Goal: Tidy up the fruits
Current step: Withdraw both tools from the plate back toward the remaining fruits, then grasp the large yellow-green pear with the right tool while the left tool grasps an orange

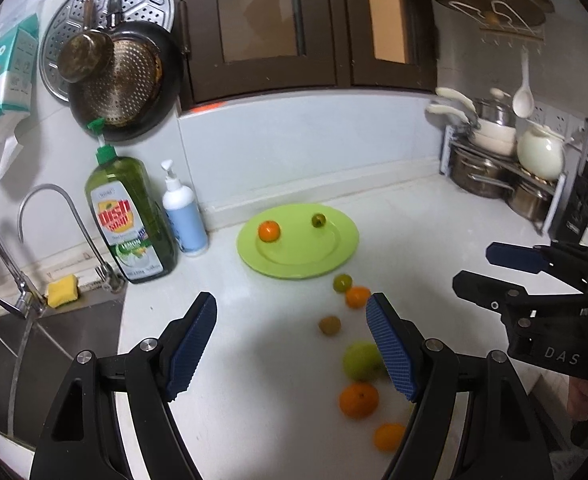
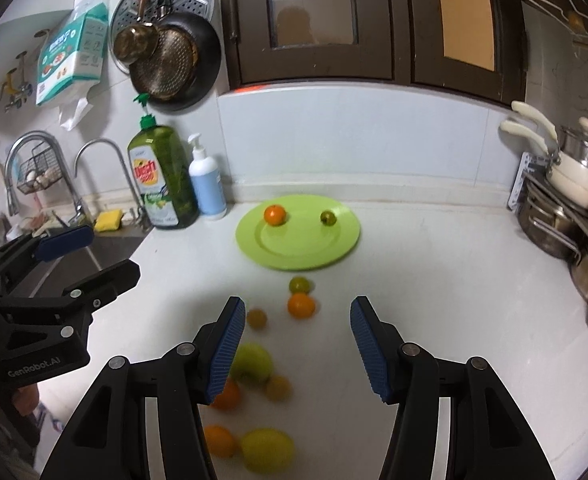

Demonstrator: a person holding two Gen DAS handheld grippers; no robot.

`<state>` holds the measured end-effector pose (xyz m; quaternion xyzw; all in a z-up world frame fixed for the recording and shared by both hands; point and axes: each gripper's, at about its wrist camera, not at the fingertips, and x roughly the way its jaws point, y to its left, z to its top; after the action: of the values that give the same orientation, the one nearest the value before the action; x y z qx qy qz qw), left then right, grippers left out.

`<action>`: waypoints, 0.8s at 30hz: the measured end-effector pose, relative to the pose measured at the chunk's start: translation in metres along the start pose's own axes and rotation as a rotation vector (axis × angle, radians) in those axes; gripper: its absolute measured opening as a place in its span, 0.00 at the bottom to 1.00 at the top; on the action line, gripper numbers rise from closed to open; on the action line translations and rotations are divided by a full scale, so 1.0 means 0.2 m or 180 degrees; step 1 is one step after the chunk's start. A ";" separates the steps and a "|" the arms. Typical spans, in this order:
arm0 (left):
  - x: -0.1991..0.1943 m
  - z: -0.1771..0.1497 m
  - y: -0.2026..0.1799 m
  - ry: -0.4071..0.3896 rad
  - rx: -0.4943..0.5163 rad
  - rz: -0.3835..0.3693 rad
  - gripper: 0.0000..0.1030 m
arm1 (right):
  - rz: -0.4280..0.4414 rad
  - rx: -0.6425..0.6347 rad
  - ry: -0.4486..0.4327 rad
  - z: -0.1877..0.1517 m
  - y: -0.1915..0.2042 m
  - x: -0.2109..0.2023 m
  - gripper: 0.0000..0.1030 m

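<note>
Both the left gripper (image 1: 292, 344) and the right gripper (image 2: 294, 346) hang released and empty above the white countertop (image 2: 434, 280); loose fruits lie just ahead of and below them, nearest a round green apple (image 2: 252, 362), about eight in all, while two small fruits sit beyond on the one lime-green plastic plate (image 2: 298, 252)

A lime-green plate (image 2: 334, 248) carries an orange tangerine (image 2: 274, 215) and a dull olive-green fruit (image 2: 328, 217) on the white bench (image 2: 434, 280). Loose fruit runs orange, yellow and pale green — a green apple (image 2: 254, 362), a yellow lemon (image 2: 268, 450). The dish soap bottle (image 2: 166, 176) is dark green with a red-and-yellow label; the pump bottle (image 2: 207, 184) white over pale blue. Black grippers wear ribbed blue pads (image 2: 226, 348) — the sponge (image 2: 108, 220) is yellow.
</note>
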<state>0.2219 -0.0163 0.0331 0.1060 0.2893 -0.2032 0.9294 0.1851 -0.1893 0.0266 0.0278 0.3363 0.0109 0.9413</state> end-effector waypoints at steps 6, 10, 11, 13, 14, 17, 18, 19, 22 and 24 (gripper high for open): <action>-0.02 -0.11 -0.05 0.0104 0.0093 -0.0072 0.75 | 0.0111 -0.0043 0.0226 -0.13 0.02 0.00 0.54; 0.00 -0.19 -0.09 0.0262 0.0140 -0.0165 0.75 | 0.0147 -0.0080 0.0380 -0.19 0.02 0.02 0.54; 0.01 -0.21 -0.10 0.0301 0.0162 -0.0184 0.75 | 0.0148 -0.0088 0.0427 -0.21 0.02 0.02 0.54; 0.02 -0.24 -0.12 0.0355 0.0217 -0.0236 0.75 | 0.0163 -0.0105 0.0506 -0.24 0.02 0.03 0.54; 0.02 -0.26 -0.13 0.0382 0.0248 -0.0250 0.74 | 0.0174 -0.0125 0.0558 -0.26 0.02 0.04 0.54; 0.04 -0.31 -0.15 0.0466 0.0316 -0.0354 0.74 | 0.0222 -0.0178 0.0686 -0.30 0.03 0.07 0.54; 0.05 -0.32 -0.16 0.0502 0.0328 -0.0395 0.74 | 0.0239 -0.0180 0.0719 -0.31 0.03 0.08 0.54; 0.06 -0.33 -0.16 0.0526 0.0336 -0.0434 0.74 | 0.0258 -0.0178 0.0755 -0.32 0.03 0.09 0.54; 0.09 -0.37 -0.18 0.0599 0.0341 -0.0547 0.73 | 0.0318 -0.0104 0.0888 -0.35 0.03 0.13 0.54; 0.11 -0.39 -0.19 0.0672 0.0322 -0.0636 0.70 | 0.0373 -0.0048 0.0990 -0.37 0.02 0.15 0.54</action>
<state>0.1832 -0.0320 -0.0466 0.1442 0.3839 -0.2968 0.8624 0.1614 -0.1797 -0.0504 0.0383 0.4756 0.0725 0.8758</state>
